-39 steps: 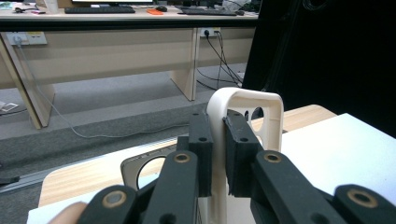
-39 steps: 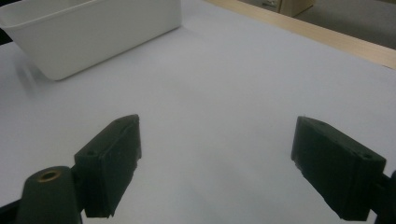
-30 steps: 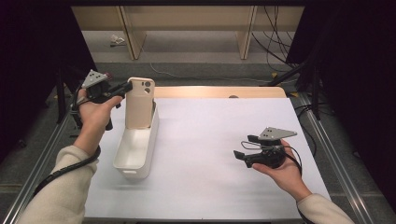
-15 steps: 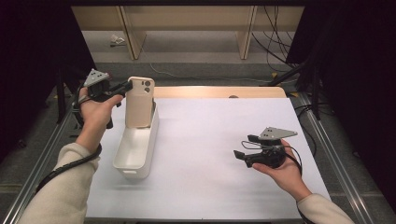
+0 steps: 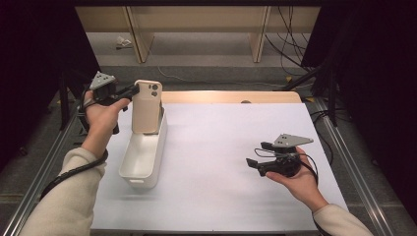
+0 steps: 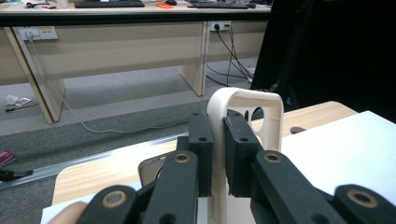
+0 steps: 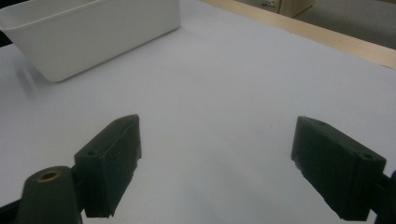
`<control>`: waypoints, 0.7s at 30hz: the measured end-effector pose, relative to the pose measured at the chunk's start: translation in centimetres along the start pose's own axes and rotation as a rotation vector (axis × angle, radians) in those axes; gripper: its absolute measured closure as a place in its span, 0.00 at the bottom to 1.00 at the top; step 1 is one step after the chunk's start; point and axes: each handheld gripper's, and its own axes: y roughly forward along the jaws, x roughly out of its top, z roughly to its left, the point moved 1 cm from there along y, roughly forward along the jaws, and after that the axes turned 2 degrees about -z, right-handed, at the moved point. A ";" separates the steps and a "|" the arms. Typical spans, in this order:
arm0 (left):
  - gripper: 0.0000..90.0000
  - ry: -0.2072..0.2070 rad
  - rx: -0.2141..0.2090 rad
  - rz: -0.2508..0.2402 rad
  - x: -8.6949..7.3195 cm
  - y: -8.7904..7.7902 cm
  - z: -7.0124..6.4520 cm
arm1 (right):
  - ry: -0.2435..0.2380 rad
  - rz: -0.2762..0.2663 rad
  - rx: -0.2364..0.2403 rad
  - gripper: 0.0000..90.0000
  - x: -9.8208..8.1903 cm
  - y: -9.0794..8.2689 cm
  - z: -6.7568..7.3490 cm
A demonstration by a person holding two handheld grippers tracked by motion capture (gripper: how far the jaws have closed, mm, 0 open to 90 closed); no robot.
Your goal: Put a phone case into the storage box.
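while pinched by the left gripper (image 6: 218,144), phone case (image 5: 146,106) upright, camera cutout topmost; right gripper (image 7: 217,163) wide, empty

Your beige phone case (image 5: 146,107) looked like matt, smooth plastic; the white bin (image 5: 142,156) seemed plastic too, faintly glossy.

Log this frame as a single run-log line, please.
left gripper: shut on phone case edge, case upright in white bin | right gripper: open, nothing between jaws, over white table mat
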 end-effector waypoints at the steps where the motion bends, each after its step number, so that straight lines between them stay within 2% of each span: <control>1: 0.92 0.000 0.001 0.000 0.0 0.0 0.0 | 0.000 -0.001 -0.001 0.19 0.0 0.0 0.0; 21: 0.92 -0.007 0.014 0.000 -0.3 0.8 0.7 | 0.000 -0.003 -0.002 0.19 0.0 0.0 0.0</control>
